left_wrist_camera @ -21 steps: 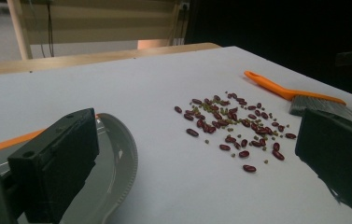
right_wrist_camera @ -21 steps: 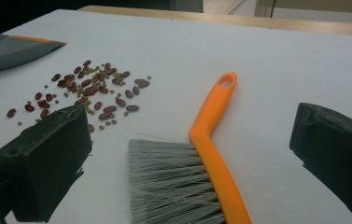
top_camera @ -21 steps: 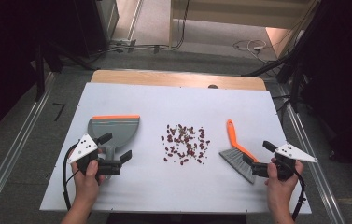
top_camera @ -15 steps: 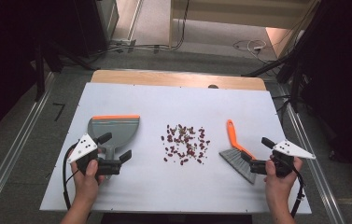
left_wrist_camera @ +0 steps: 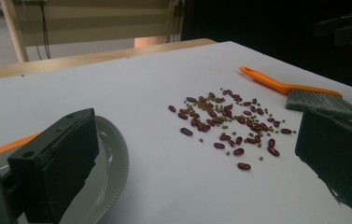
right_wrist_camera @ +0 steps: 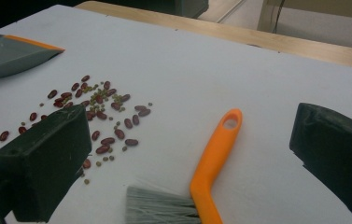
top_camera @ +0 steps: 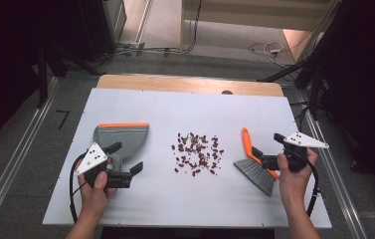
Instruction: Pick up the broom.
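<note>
While both hands rest low at the near edge of the white table, a scatter of red and green beans lies at its middle, between a grey dustpan on the left and an orange-handled brush on the right. The right gripper stands with its jaws wide apart and empty, the brush handle just ahead of them; in the right gripper view that handle runs up between the two jaws, its long axis pointing away toward the far side, bristles nearest the hand. The right hand is the nearer one to the brush and looks set to close across the handle. The left gripper also holds its jaws apart on nothing, straddling the dustpan's handle end; whether a jaw already touches the pan is hard to judge from the left gripper view, where the pan's rim curves just beside the left jaw. The dustpan's orange lip faces the far side, away from the beans, so the pan would need turning before any sweep toward it.
</note>
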### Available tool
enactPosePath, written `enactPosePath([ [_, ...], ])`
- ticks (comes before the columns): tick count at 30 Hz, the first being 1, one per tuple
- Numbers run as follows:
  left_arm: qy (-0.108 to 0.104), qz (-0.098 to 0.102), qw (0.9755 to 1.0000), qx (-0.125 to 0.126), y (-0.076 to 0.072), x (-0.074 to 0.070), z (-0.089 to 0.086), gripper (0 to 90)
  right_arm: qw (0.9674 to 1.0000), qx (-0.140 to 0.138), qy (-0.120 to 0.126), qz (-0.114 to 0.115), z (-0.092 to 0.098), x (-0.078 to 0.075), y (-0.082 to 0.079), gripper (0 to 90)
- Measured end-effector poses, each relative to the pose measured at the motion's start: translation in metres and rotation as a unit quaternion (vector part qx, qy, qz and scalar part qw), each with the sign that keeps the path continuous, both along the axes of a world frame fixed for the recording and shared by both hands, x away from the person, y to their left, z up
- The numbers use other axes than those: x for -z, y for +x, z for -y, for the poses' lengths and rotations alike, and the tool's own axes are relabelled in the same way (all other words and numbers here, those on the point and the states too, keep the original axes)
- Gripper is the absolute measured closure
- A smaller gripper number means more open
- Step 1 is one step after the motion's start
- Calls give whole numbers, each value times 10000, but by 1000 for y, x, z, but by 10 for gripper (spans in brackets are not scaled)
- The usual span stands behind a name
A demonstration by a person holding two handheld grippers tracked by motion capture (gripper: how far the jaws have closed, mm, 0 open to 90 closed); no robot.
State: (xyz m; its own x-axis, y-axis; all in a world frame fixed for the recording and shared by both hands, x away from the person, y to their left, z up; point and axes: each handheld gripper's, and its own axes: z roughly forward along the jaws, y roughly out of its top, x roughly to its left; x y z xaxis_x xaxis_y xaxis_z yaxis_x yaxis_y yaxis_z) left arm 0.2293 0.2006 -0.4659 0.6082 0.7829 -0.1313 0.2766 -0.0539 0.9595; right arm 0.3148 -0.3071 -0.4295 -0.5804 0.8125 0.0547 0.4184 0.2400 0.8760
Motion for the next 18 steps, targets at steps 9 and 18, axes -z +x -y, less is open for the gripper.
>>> enactPosePath([
  [9, 44, -32, 9999, 113, 3, 2, 5, 3, 9988, 164, -261, -374, -6, -9, 31, 22],
  [18, 123, -89, 9998, 119, 5, 5, 3, 3, 9916, 121, -446, -1205, -10, 7, 57, 211],
])
